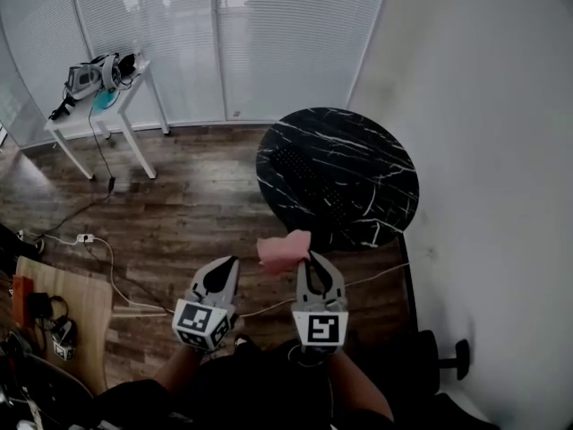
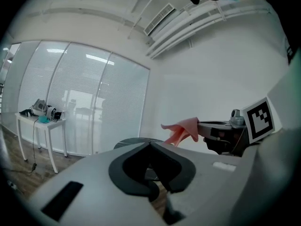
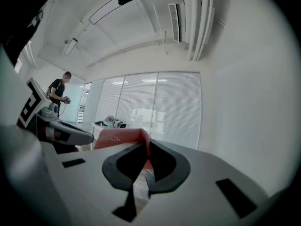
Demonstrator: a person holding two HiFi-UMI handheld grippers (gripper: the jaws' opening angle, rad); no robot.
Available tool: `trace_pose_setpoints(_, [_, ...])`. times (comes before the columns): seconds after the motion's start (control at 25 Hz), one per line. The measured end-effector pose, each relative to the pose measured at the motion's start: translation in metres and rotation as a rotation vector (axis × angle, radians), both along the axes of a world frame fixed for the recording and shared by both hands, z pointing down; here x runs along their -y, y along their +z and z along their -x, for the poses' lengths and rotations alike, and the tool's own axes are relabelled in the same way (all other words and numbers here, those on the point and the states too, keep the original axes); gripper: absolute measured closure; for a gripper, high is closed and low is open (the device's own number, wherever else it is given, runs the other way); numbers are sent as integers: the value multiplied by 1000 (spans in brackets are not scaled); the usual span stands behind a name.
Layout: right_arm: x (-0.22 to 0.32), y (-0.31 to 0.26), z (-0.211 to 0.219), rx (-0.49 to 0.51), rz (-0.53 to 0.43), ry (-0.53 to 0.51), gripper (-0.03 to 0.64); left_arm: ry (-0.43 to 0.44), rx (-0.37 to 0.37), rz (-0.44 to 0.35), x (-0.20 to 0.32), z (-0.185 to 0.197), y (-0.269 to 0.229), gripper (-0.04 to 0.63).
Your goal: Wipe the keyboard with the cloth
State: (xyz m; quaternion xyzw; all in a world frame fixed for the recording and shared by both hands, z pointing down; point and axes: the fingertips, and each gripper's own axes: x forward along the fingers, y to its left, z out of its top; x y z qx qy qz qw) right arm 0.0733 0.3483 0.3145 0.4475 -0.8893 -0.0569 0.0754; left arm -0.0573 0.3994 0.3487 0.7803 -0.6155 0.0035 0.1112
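Note:
My right gripper (image 1: 311, 260) is shut on a pink cloth (image 1: 285, 250), which sticks out to the left of its tips; the right gripper view shows the cloth (image 3: 123, 136) pinched between the closed jaws (image 3: 145, 149). Beside it, my left gripper (image 1: 227, 265) is shut and holds nothing (image 2: 150, 146). Both hang above the wooden floor, short of a round black marble table (image 1: 376, 164). A dark keyboard (image 1: 309, 182) lies faintly visible on that table's left half. From the left gripper view the cloth (image 2: 182, 128) hangs off the right gripper (image 2: 221, 131).
A white side table (image 1: 94, 115) with devices stands at the far left by the blinds. Cables (image 1: 98, 249) run across the floor to a wooden desk (image 1: 63, 307) with gear. A black stand base (image 1: 443, 356) sits at the lower right by the wall. A person (image 3: 59, 93) stands far off.

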Motion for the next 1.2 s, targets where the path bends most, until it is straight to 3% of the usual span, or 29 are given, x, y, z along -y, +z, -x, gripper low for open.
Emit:
trace_pose_setpoints(0.28, [51, 15, 12, -21, 23, -14, 611, 4, -19, 38, 42, 6, 19, 595])
trace_pose_setpoints(0.44, [103, 22, 12, -3, 37, -23, 611, -12, 10, 37, 92, 13, 23, 595])
trace_pose_setpoints(0.84, [248, 29, -13, -4, 92, -81, 611, -65, 49, 131, 243, -2, 27, 595])
trace_pose_setpoints(1.2, [318, 56, -15, 6, 193, -135, 611, -71, 53, 195, 311, -13, 53, 595])
